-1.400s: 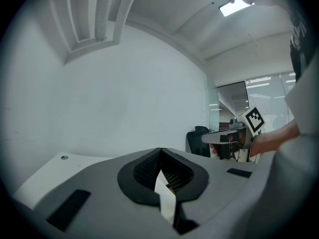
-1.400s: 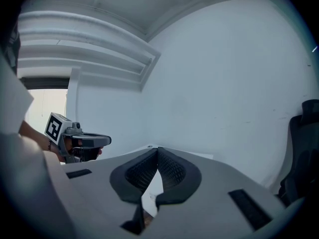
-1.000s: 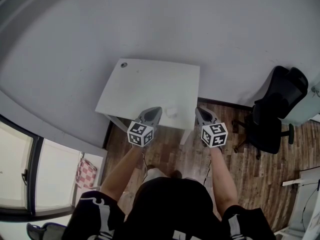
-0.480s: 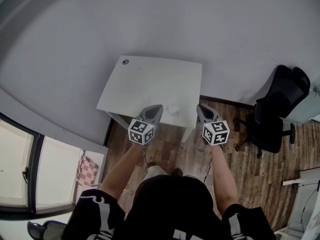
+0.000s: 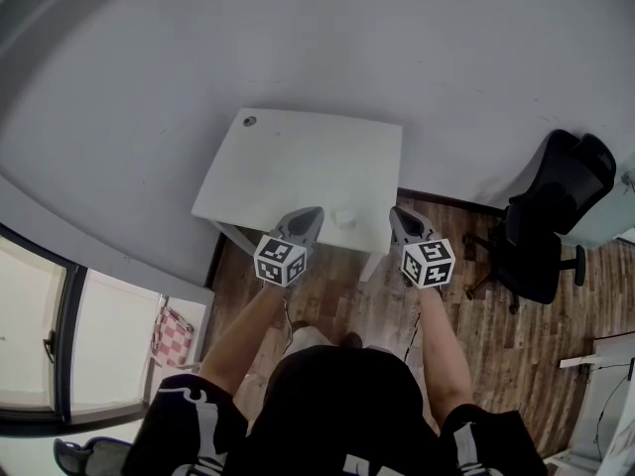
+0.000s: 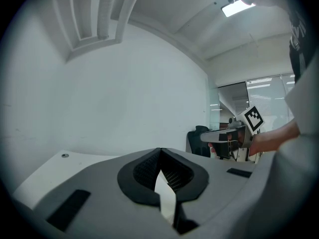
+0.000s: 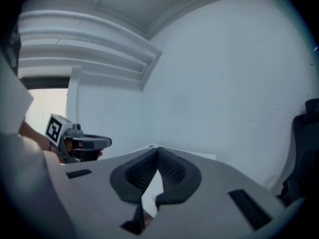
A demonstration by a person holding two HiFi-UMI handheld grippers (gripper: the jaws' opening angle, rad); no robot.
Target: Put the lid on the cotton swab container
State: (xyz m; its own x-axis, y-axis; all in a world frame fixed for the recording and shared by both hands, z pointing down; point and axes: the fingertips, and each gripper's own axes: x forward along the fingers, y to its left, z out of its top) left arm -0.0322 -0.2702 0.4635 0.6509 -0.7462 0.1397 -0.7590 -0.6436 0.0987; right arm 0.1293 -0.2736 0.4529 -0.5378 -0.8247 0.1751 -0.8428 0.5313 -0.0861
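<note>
A small white container [image 5: 344, 217] stands near the front edge of the white table [image 5: 298, 167]; I cannot make out its lid. My left gripper [image 5: 310, 214] hovers just left of it at the table's front edge, jaws shut and empty. My right gripper [image 5: 397, 214] is held to the container's right, beyond the table's corner, also shut with nothing in it. In the left gripper view the closed jaws [image 6: 159, 152] point over the table, with the right gripper [image 6: 230, 133] off to the side. The right gripper view shows its own shut jaws [image 7: 157, 150] and the left gripper [image 7: 79, 142].
A black office chair [image 5: 551, 221] stands to the right on the wooden floor [image 5: 496, 345]. A round grommet [image 5: 249, 122] sits in the table's far left corner. The table's back edge meets a plain wall. A checkered cloth [image 5: 171, 343] lies at lower left.
The head view shifted slightly during the first half second, so table and grippers sit a touch lower and to the right. Both grippers keep their places and stay shut.
</note>
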